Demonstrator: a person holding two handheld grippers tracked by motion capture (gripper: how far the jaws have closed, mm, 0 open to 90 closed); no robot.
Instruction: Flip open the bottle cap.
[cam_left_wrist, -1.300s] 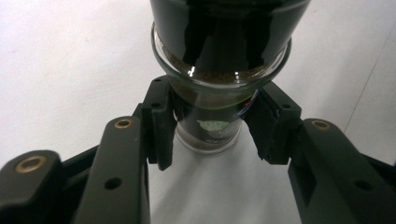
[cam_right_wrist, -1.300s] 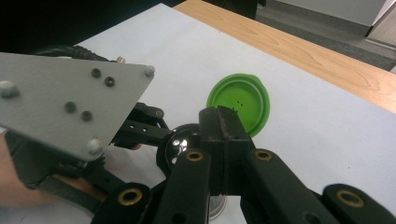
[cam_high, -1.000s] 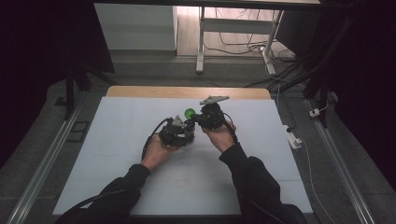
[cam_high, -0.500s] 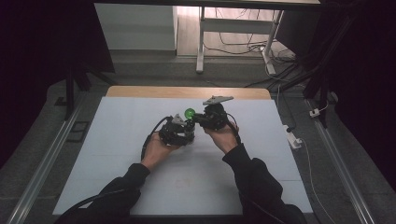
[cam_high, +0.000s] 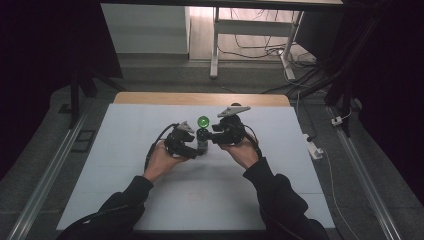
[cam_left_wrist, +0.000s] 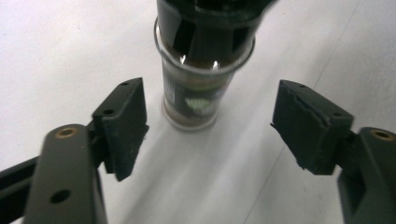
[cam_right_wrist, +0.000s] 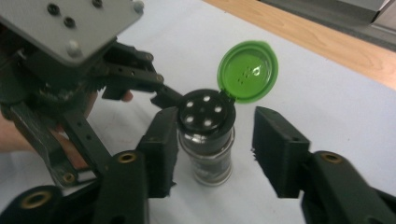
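A small glass spice shaker (cam_high: 202, 144) stands upright on the white table top (cam_high: 150, 200), its green flip lid (cam_high: 203, 121) tipped open above a black sifter cap. My left gripper (cam_high: 194, 150) is at its left and my right gripper (cam_high: 211, 138) at its right. In the left gripper view the shaker (cam_left_wrist: 196, 93) stands just beyond my left gripper (cam_left_wrist: 210, 126), whose jaws have just been opening and touch nothing. In the right gripper view my right gripper (cam_right_wrist: 217, 130) straddles the shaker (cam_right_wrist: 208, 149) under the green lid (cam_right_wrist: 247, 71); its jaws have just been opening, with a gap at the right pad.
The table's far edge is a wooden strip (cam_high: 200, 98). A white power strip (cam_high: 314, 148) with a cable lies off the table's right side. Metal rails run along both sides on the floor. The left gripper (cam_right_wrist: 140, 88) crowds the shaker's left in the right gripper view.
Both grippers' jaws have spread away from the shaker, which stays standing on the table. The hands have kept their places.
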